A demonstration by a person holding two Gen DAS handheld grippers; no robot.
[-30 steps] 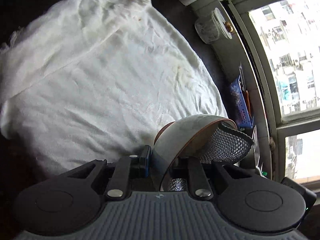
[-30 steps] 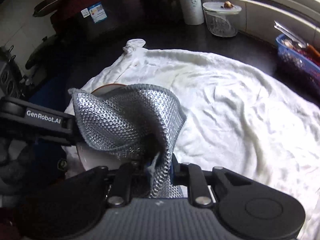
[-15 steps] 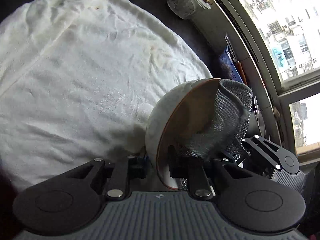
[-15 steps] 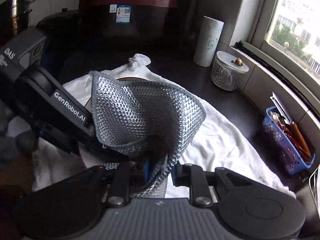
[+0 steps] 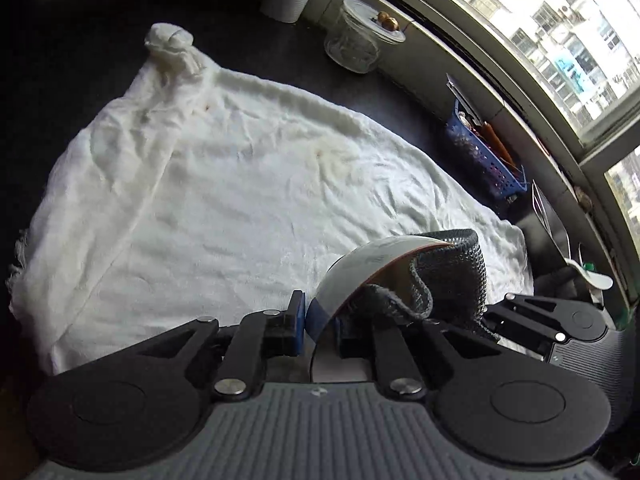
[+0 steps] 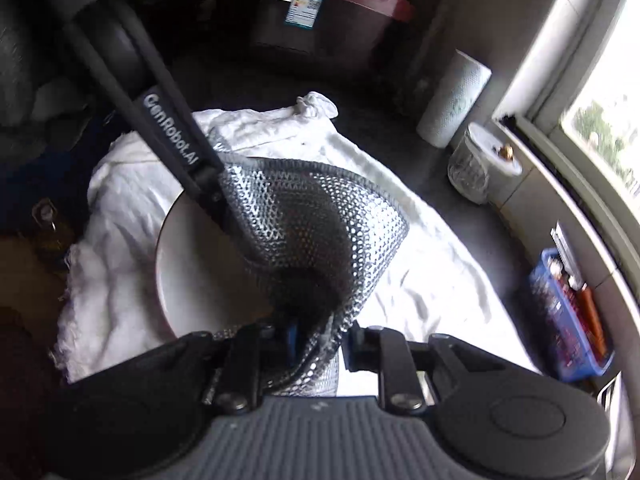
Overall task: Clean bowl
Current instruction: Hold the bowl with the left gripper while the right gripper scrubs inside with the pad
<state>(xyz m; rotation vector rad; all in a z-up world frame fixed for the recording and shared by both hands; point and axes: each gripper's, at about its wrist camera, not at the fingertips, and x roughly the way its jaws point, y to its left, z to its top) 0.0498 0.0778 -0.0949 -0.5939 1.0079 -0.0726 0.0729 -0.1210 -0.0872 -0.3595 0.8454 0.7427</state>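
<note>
My left gripper (image 5: 318,322) is shut on the rim of a white bowl with a brown edge (image 5: 352,268) and holds it tilted above the white towel (image 5: 224,184). My right gripper (image 6: 318,340) is shut on a silver mesh cleaning cloth (image 6: 320,232). The cloth is pressed into the bowl's inside (image 6: 192,264) and drapes over its rim in the left wrist view (image 5: 452,276). The left gripper's arm (image 6: 160,112) crosses the right wrist view from the upper left.
The towel covers a dark counter. A glass jar with a lid (image 5: 360,40), a paper towel roll (image 6: 452,100) and a blue basket (image 5: 484,160) stand along the window sill side. A dark red pot (image 6: 320,8) stands at the back.
The bowl has tipped lower and more edge-on in the left gripper. The mesh cloth has shifted inside the bowl. Both wrist views have swung.
</note>
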